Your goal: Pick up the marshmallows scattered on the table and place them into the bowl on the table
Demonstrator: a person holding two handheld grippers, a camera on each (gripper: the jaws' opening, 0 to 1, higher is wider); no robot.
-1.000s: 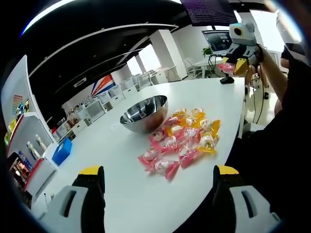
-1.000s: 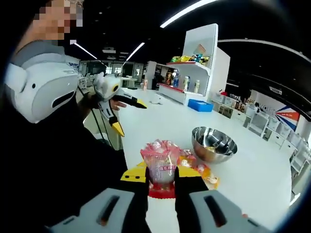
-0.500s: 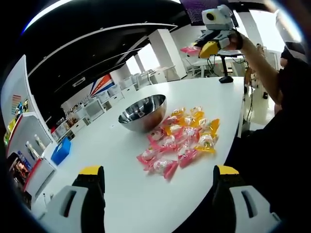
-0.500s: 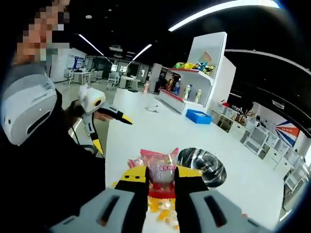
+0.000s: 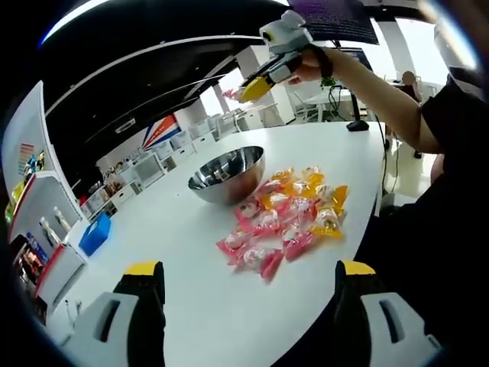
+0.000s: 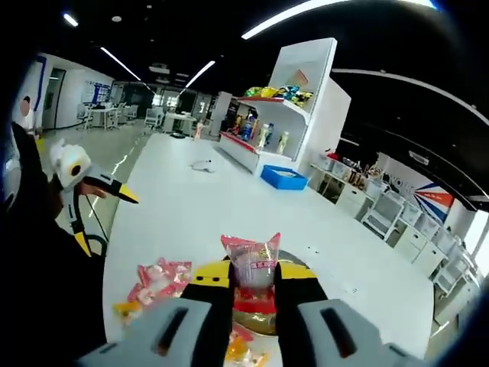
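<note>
Carefully, I judged my right claw, pinching 1 marshmallow packet, should release low, centred over the bowl; left claw hung spread above the bench.

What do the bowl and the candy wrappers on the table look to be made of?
The round silver bowl looks like polished metal, probably stainless steel: its wall mirrors the room. The pink and orange marshmallow packets look like thin glossy plastic film, crinkled and partly see-through. The pink packet in the right hand-held gripper looks the same.
</note>
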